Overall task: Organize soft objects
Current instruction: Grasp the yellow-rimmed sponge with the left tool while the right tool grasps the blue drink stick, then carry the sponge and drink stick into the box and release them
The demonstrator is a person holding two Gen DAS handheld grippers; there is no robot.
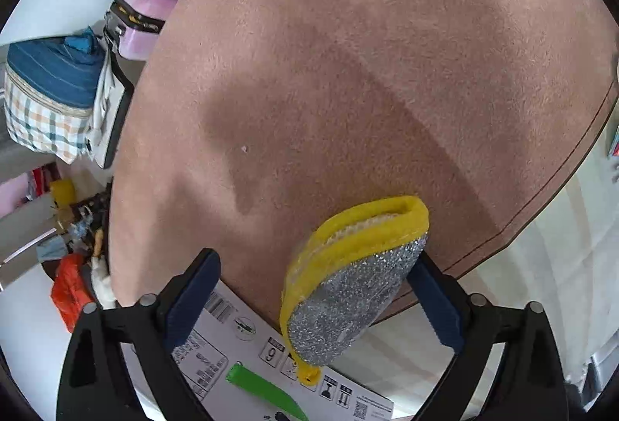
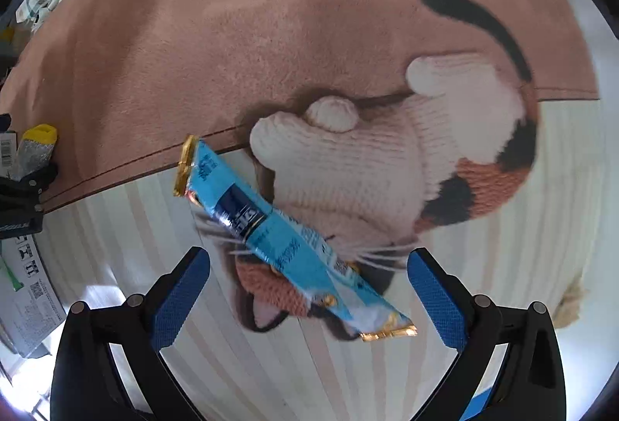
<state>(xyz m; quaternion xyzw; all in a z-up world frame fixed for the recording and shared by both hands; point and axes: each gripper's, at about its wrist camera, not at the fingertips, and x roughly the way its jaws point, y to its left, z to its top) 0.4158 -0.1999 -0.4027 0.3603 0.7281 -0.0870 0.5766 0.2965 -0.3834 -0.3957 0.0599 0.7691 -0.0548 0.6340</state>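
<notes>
Left gripper: jaws spread wide; a yellow-and-silver scouring sponge sits between them, tilted, its edge against the right-hand pad, with a clear gap to the left-hand pad; whether it is gripped cannot be told. Below the jaws, a white printed cardboard box with a green strip. Beyond the jaws, a pink plush blanket; far left, a checked fabric bag and a pink case. Right gripper: jaws released, touching nothing. Between and just ahead of them, a blue snack packet lying diagonally across a knitted calico cat toy on a striped sheet. Beyond, the same pink blanket.
</notes>
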